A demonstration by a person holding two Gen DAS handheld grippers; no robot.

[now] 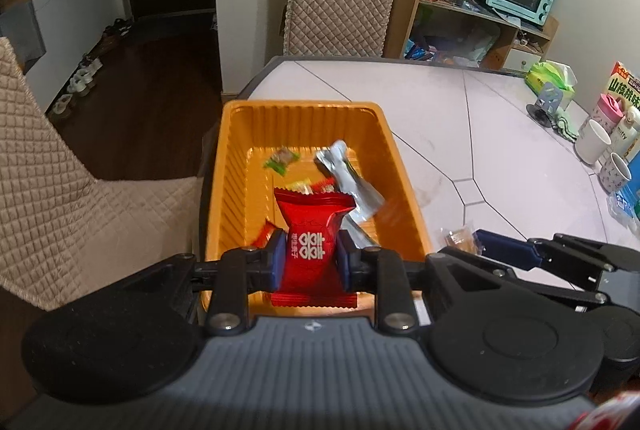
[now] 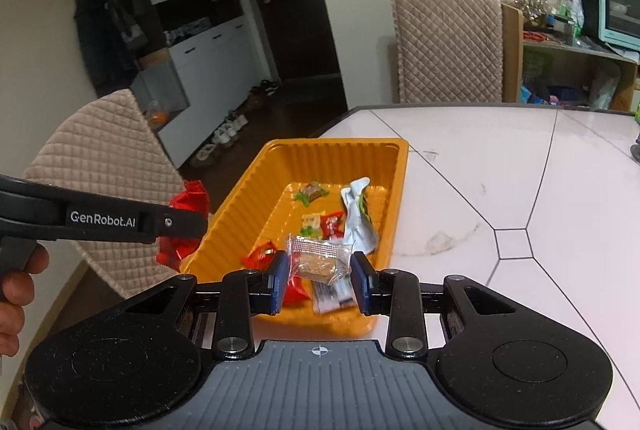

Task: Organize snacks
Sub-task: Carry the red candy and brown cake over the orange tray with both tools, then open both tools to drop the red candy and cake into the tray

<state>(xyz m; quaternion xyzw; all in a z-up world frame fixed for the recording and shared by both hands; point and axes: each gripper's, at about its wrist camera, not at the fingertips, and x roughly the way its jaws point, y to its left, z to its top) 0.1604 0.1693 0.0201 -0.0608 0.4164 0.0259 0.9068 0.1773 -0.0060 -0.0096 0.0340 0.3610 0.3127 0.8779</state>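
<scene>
The left gripper (image 1: 312, 257) tilts downward over the near end of the orange tray (image 1: 236, 165), pads pinching a red candy packet (image 1: 310, 242). The right gripper (image 2: 320, 276), also tilted down over the tray's near end, clamps a clear-wrapped biscuit (image 2: 318, 258). Only the right wrist view shows a hand (image 2: 16, 294) on the left tool's handle. Loose sweets and a silver wrapper (image 2: 356, 218) lie inside the tray; the left wrist view alone shows cups (image 1: 592, 141) far across the white table (image 1: 500, 133).

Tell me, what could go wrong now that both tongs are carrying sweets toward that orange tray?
The orange tray sits near the table's edge, so a nudge might push it off. The left tongs pinch the red packet only at its middle; it may slip out early. The right tongs hold a clear-wrapped snack by thin, slippery wrapping. The two tongs are also close together and might bump.
</scene>
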